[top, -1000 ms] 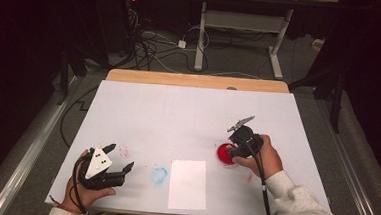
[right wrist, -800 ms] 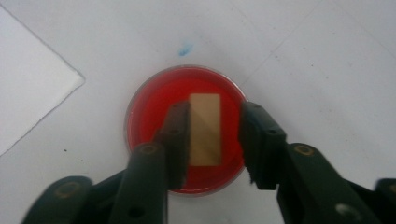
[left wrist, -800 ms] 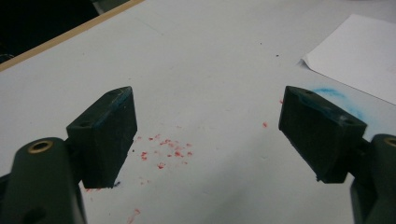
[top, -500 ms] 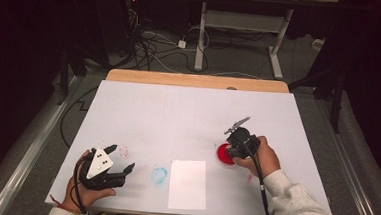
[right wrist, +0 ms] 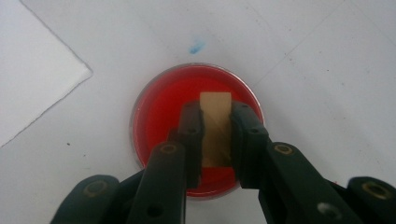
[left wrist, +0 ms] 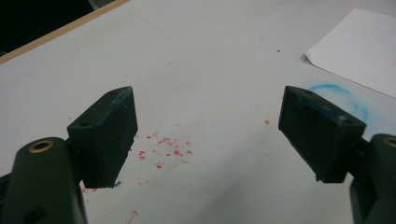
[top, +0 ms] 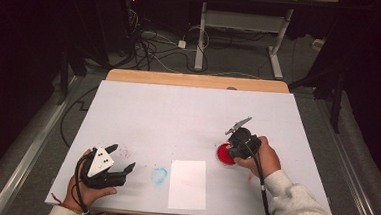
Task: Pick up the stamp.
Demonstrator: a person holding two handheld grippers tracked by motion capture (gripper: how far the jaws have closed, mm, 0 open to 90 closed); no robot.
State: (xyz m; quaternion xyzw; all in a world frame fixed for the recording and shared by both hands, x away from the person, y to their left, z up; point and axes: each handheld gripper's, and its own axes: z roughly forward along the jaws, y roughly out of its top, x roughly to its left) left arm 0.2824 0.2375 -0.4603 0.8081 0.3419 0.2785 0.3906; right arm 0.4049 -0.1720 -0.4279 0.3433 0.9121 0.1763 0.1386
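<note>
Tan block (right wrist: 215, 128): small, flat-sided, clamped between the narrowed jaws of the right gripper (right wrist: 215, 140), which have just been closing on it; held over a round dish of red paint (right wrist: 159, 116). Dish sits on the white table (top: 178, 117), just right of a white paper sheet (top: 188, 184). Left gripper (left wrist: 205, 135): jaws wide, nothing between them, above red specks (left wrist: 163, 151) near a blue smudge (left wrist: 348, 98).
</note>
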